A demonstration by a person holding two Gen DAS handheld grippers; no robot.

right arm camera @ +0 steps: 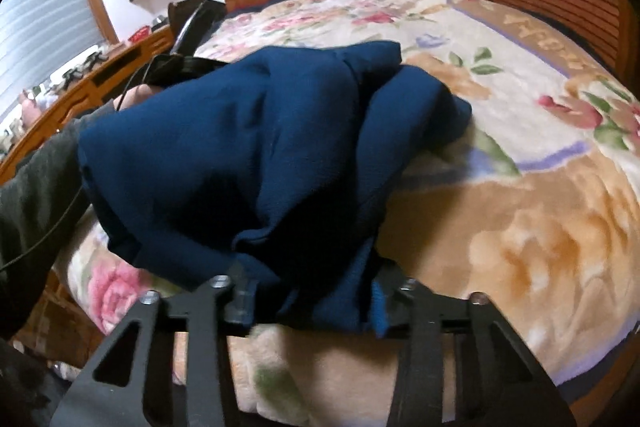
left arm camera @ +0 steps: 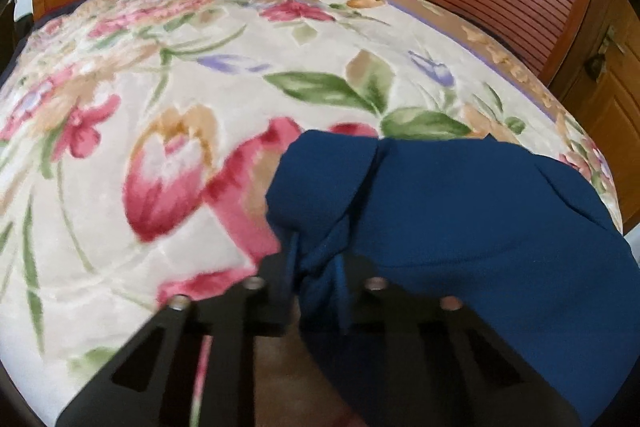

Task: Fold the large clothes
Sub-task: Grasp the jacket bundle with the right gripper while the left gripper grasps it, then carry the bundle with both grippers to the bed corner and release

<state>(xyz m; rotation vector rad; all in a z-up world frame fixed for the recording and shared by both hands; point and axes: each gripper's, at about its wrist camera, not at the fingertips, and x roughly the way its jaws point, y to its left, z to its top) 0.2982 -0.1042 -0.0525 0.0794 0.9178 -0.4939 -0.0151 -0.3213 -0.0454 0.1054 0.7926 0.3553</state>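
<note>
The blue garment (right arm camera: 256,147) is hanging bunched over the flowery bed blanket (left arm camera: 120,107). The left gripper (left arm camera: 316,283) and right gripper (right arm camera: 316,299) are each pinching a blue edge, I think. Both should be lifting evenly, keeping the cloth stretched flat.

— What's the garment (left arm camera: 460,211) like?

— Dark navy blue, plain, a soft thick fabric. It's bunched up and partly folded over itself, not spread flat.

— Where does it lie?

— On a bed, near the close edge. In the left wrist view it fills the near right; in the right wrist view it rises as a rumpled mound in the middle.

— Any detail?

— A rolled, rounded fold lies on its far right side, and the near edge gathers into tight pleats low down. What kind of garment it is can't be told.
</note>
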